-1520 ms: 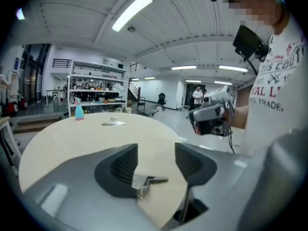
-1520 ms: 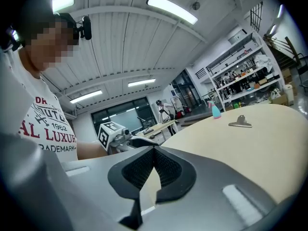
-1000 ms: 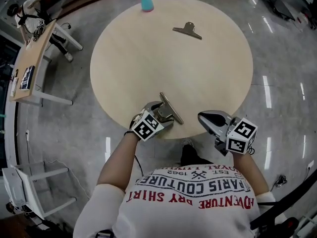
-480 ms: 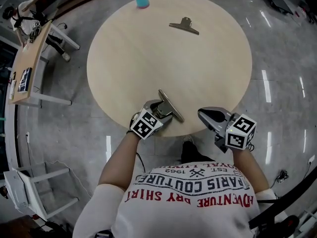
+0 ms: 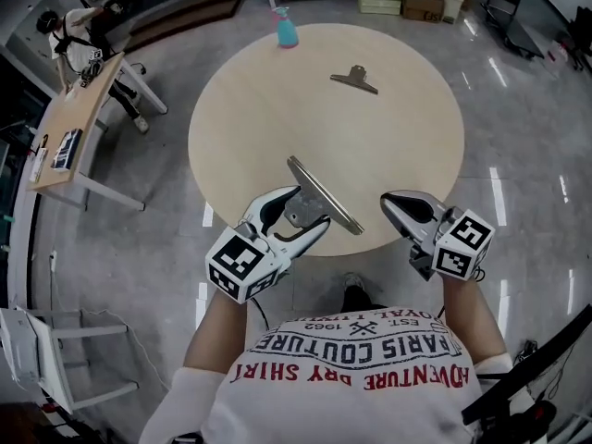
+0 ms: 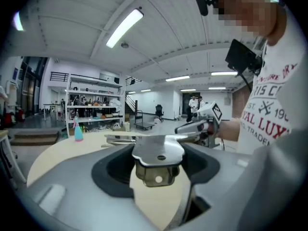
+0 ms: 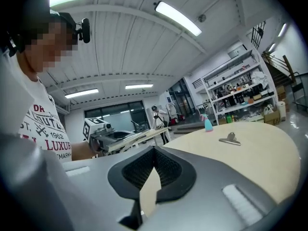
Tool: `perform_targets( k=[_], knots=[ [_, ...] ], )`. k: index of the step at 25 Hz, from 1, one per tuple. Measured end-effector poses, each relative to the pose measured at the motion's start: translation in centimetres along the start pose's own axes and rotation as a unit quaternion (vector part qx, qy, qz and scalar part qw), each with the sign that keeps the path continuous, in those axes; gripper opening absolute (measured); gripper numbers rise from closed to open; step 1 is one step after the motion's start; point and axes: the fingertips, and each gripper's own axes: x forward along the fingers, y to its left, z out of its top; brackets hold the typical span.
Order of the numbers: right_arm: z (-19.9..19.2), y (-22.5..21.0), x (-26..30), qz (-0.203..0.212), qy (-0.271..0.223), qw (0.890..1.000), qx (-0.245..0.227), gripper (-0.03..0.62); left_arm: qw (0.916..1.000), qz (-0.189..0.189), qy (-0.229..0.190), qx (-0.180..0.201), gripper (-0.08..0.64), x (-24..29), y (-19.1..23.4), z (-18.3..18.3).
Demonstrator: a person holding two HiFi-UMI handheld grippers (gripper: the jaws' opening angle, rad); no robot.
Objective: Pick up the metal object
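Clamping the metal clip (image 5: 326, 199) between its fingers (image 5: 276, 199) is the left gripper (image 5: 310, 207).

A teal spray bottle (image 5: 288, 33) stands upright at the round table's (image 5: 277, 118) far edge (a wooden desk (image 5: 79, 123) stands apart).

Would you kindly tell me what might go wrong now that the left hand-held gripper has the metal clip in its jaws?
The left hand-held gripper pinches the metal clip only by its small handle, with the long bar jutting out tilted, so it may swivel or slip. It hangs by the round table's near edge, so a drop might reach the floor.
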Motion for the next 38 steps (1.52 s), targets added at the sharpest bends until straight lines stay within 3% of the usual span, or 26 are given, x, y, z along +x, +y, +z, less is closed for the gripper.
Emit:
perform_targets(
  k=[3,7,14,20,23,26,29,38],
  knots=[
    [1.1,1.9,-0.4,0.008,-0.011,1.0,-0.01,0.0,0.9997,0.006,-0.022,0.002,0.287,-2.4,-1.3,0.9],
    [1.1,4.0,-0.8,0.005,-0.015,1.0,-0.018,0.0,0.9996,0.02,-0.021,-0.002,0.287,-4.0,-2.3,0.5],
    [-1.7,7.9,-1.3,-0.001,-0.019,1.0,-0.021,0.0,0.9997,0.012,-0.018,-0.009,0.287,-7.4,-4.8,-2.0],
    [-2.5,14.5,-7.4,-0.008,-0.032,0.999,-0.004,0.0,0.9994,-0.013,-0.023,-0.024,0.287,-10.0,-12.4,-1.7],
    [-2.8,17.2,-9.5,-0.005,-0.038,0.999,-0.011,0.0,0.9996,-0.009,-0.025,-0.007,0.287,-11.7,-15.6,-1.4],
    [-4.8,20.3,-12.5,-0.002,-0.031,0.999,-0.014,0.0,0.9997,-0.008,-0.022,0.008,0.287,-13.2,-20.1,-2.2],
    [-7.7,24.3,-17.0,0.0,-0.03,0.999,-0.014,0.0,0.9996,-0.006,-0.027,-0.001,0.287,-15.2,-26.0,-3.9],
    [-16.4,40.9,-34.2,0.005,-0.046,0.999,-0.009,0.0,0.9997,0.004,-0.011,-0.021,0.287,-23.5,-48.4,-9.1]
  ],
)
